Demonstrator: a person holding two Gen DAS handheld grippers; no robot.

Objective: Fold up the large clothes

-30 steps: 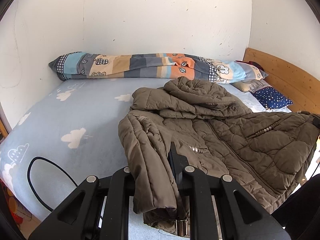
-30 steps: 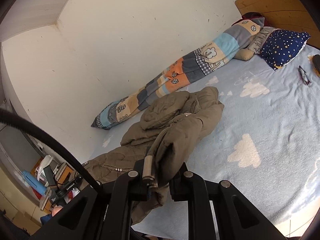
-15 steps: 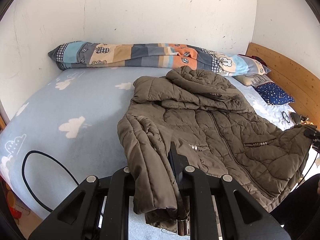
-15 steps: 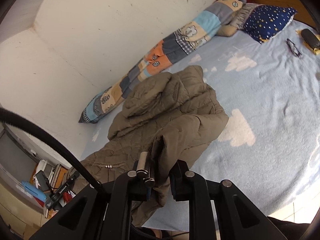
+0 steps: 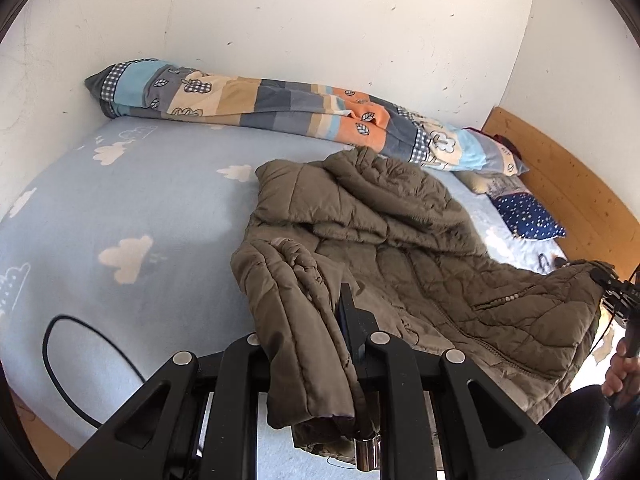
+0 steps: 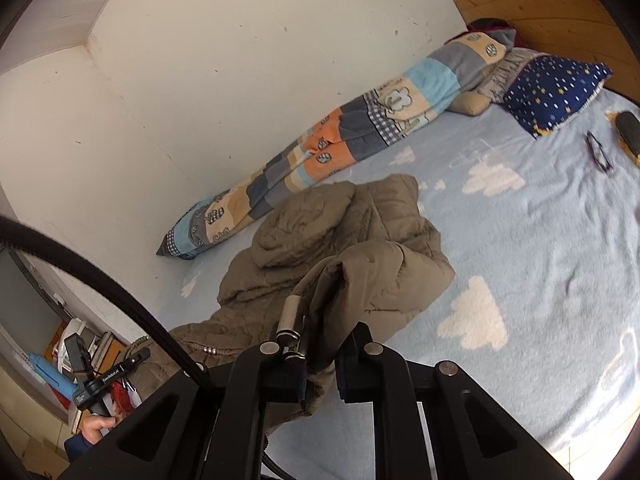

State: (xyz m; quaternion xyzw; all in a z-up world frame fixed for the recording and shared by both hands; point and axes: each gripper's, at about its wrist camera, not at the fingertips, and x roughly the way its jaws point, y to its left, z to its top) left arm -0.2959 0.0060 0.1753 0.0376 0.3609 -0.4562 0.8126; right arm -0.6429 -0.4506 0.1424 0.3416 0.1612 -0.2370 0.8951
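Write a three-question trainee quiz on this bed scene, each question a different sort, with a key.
1. True or false: the left tongs are shut on the brown quilted jacket.
2. Multiple choice: the navy star-print pillow lies A) on the jacket, B) by the wooden headboard, C) on the floor.
3. Fill in: the right tongs grip the jacket's ____ end, away from the hood.

Key: 1 true; 2 B; 3 lower (hem).
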